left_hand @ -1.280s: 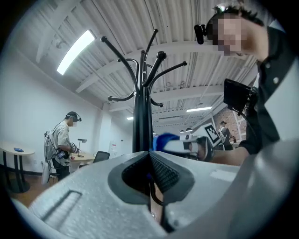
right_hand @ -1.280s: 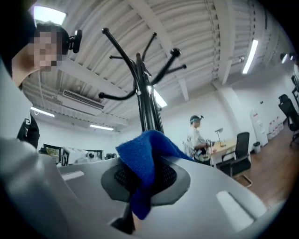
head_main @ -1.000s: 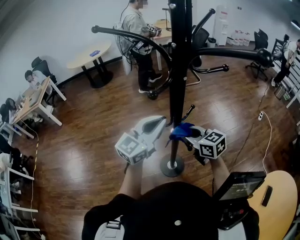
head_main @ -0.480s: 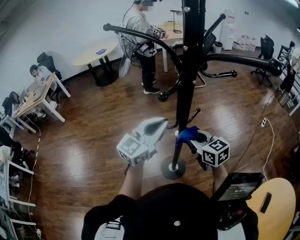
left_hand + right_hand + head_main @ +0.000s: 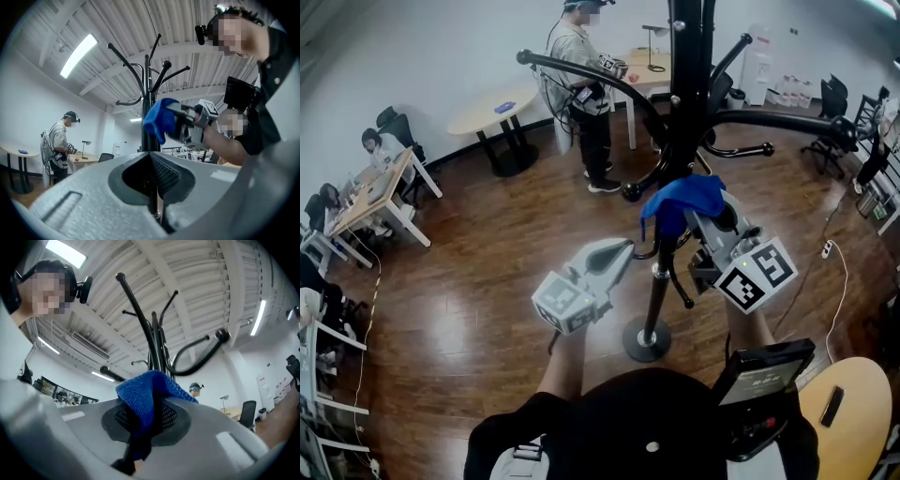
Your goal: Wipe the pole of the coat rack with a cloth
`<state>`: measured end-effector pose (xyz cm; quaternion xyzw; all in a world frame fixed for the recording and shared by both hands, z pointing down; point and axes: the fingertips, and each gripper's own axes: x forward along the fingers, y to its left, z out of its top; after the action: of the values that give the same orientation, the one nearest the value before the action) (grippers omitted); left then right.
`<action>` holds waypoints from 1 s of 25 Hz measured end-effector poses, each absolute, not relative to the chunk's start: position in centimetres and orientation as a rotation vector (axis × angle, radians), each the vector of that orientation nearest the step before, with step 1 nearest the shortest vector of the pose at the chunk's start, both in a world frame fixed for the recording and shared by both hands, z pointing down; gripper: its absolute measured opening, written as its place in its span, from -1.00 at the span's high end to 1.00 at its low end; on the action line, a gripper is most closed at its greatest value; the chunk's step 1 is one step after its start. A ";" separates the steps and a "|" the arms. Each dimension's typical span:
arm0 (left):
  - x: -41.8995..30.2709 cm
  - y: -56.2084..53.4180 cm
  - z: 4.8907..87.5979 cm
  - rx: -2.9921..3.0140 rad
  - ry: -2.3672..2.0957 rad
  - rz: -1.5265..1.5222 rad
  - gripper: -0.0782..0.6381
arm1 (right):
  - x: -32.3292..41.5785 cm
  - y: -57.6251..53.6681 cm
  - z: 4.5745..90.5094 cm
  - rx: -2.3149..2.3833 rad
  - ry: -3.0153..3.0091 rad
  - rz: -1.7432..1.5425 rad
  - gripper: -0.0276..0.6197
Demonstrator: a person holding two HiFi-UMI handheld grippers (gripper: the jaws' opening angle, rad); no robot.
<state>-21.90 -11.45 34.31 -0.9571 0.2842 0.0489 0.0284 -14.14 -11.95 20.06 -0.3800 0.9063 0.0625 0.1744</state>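
Observation:
The black coat rack pole rises from a round base on the wooden floor, just in front of me. My right gripper is shut on a blue cloth, which lies against the pole about midway up, below the curved arms. In the right gripper view the blue cloth bulges out between the jaws, with the pole right behind it. My left gripper hovers left of the pole, lower down, shut and empty. Its own view shows the cloth and the pole ahead of it.
A person stands beyond the rack beside a round table. Desks with seated people line the left wall. Office chairs stand at the right, a white cable crosses the floor, and a wooden table is at my right.
My right gripper has risen up the pole with the blue cloth, from near the base to mid-height. The left gripper has stayed almost still.

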 end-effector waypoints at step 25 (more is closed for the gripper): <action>-21.9 -10.9 33.9 -2.938 0.819 0.141 0.79 | -10.1 -3.2 5.6 -0.925 2.301 0.594 0.82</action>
<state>-21.89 -10.93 33.95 -0.9613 0.2681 0.0461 0.0442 -10.05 -3.23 5.60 -0.3471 0.8632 0.2227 0.2914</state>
